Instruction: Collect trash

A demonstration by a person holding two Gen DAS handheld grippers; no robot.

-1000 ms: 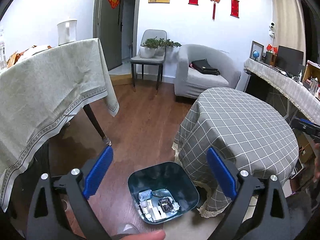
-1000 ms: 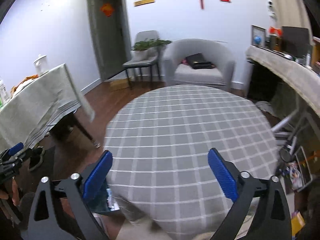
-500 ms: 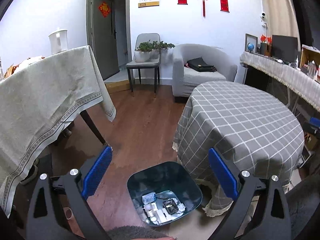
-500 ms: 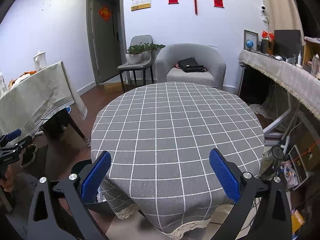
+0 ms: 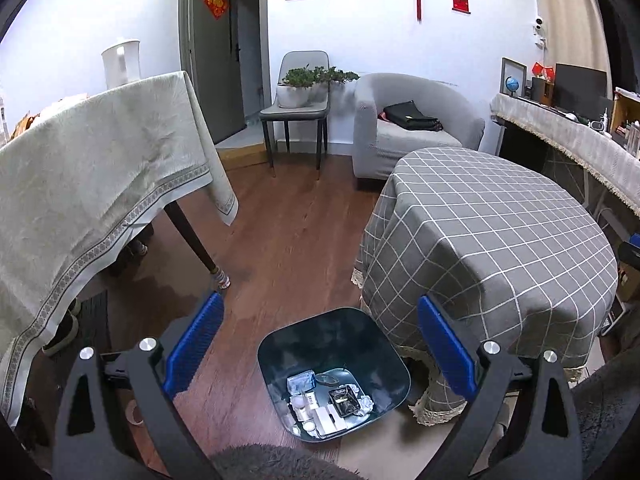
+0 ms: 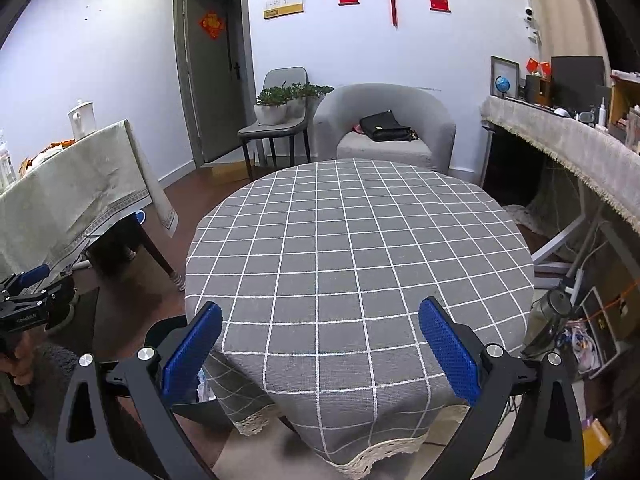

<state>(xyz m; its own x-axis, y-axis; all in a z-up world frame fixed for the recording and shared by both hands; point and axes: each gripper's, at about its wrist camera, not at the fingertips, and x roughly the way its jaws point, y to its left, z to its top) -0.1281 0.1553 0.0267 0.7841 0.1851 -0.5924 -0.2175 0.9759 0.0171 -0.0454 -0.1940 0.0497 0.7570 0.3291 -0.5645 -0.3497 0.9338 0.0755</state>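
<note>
Living room, wood floor: left gripper [image 5: 318,354] spread wide and empty above dark bin [image 5: 390,394] holding trash [image 5: 328,402], beside bare checked round table [image 6: 360,248], right gripper [image 6: 318,354] likewise wide and empty; collecting seemingly finished, next a check for strays.

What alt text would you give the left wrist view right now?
The open, empty left gripper hangs above a dark trash bin on the wood floor, with wrappers and paper scraps at its bottom. The bin stands beside a round table draped in grey checked cloth.
</note>
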